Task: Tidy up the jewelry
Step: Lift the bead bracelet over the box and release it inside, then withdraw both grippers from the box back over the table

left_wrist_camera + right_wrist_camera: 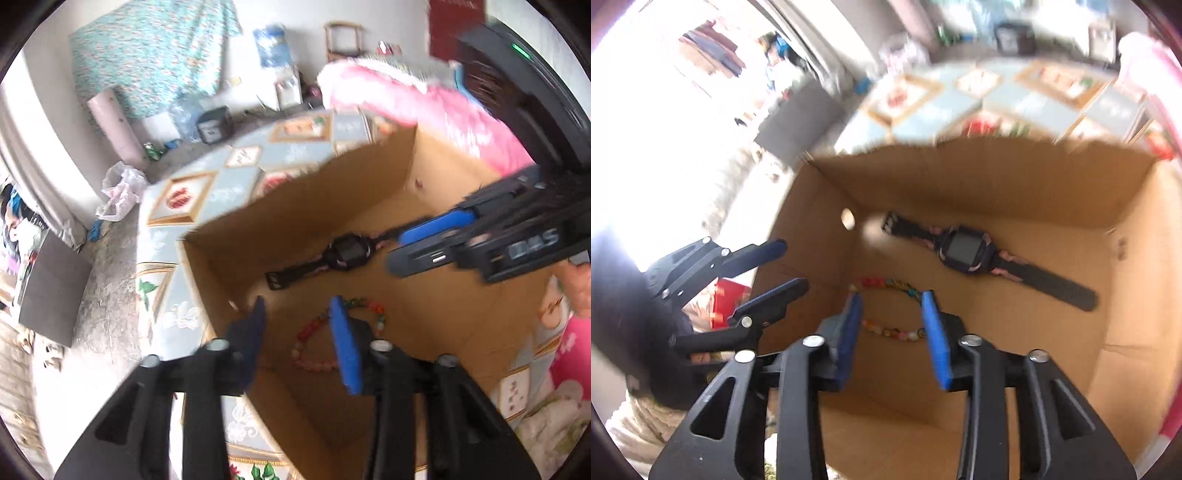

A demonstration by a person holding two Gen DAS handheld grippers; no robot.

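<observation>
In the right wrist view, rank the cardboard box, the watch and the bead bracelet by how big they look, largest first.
1. Cardboard box, which fills most of the view.
2. Watch, lying flat on the box floor with its strap stretched out.
3. Bead bracelet, though the right gripper hides part of its loop, so its full extent is unsure.

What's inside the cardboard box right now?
Inside the cardboard box, a black and pink watch and a colourful beaded bracelet lie on the floor, apart from each other. The right gripper hides parts of the bracelet; the near corner is hidden too.

One watch [964, 253] – one bead bracelet [892, 334] – one box [997, 177].
</observation>
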